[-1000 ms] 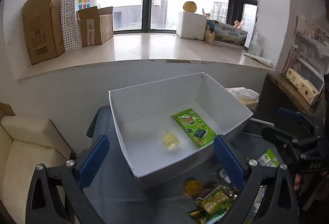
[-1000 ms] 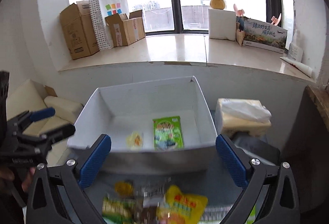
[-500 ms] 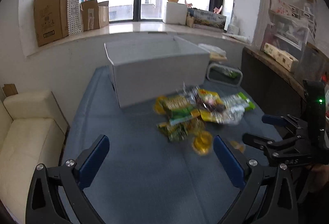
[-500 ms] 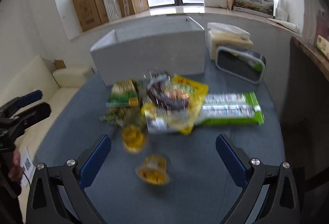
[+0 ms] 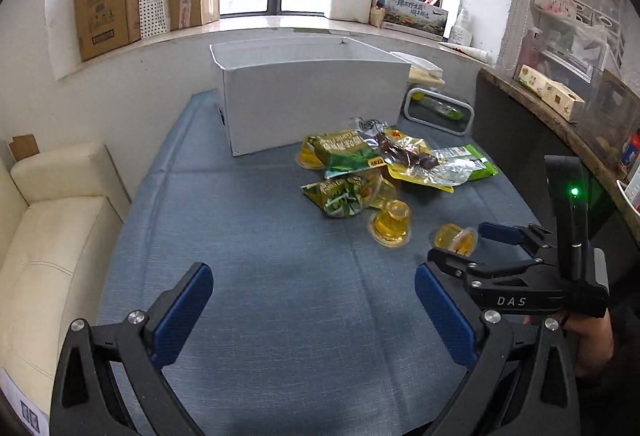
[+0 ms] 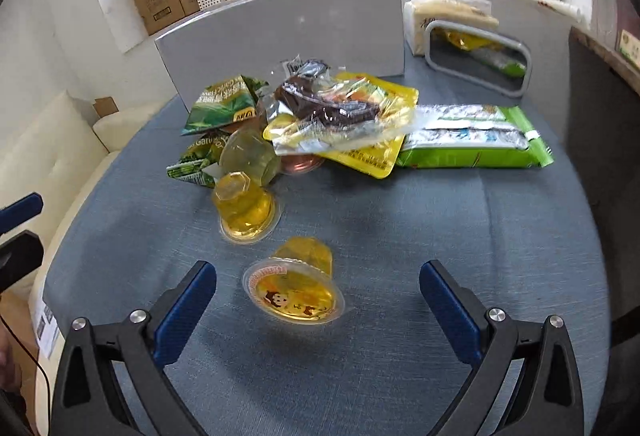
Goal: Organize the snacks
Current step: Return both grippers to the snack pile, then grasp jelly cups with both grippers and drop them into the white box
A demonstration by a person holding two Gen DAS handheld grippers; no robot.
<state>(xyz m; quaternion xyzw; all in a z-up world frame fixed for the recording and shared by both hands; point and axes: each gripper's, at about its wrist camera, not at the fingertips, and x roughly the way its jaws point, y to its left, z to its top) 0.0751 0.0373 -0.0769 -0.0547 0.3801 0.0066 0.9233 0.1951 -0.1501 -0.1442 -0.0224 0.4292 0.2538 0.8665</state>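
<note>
The white box's (image 5: 312,103) interior is hidden. Crinkly foil packets (image 6: 344,115) overlap; glossy jelly cup (image 6: 296,288) lies tipped between the spread right gripper (image 6: 316,300). Left gripper (image 5: 312,312) gapes, empty.

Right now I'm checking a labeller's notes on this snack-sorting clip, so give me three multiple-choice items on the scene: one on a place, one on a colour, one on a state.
1. Where does the jelly cup nearest the right gripper lie?
A. inside the white box
B. on the blue tablecloth, ahead of and between the open fingers
C. on the window sill

2. What colour is the long biscuit pack at the right of the pile?
A. green
B. red
C. black

3. What state is the left gripper in?
A. shut on a jelly cup
B. shut on nothing
C. open, holding nothing

Key: 1 B, the cup rests tipped on the blue tablecloth in front of the fingers. 2 A, its wrapper edges are bright green. 3 C, the blue pads stand wide apart over bare cloth.
</note>
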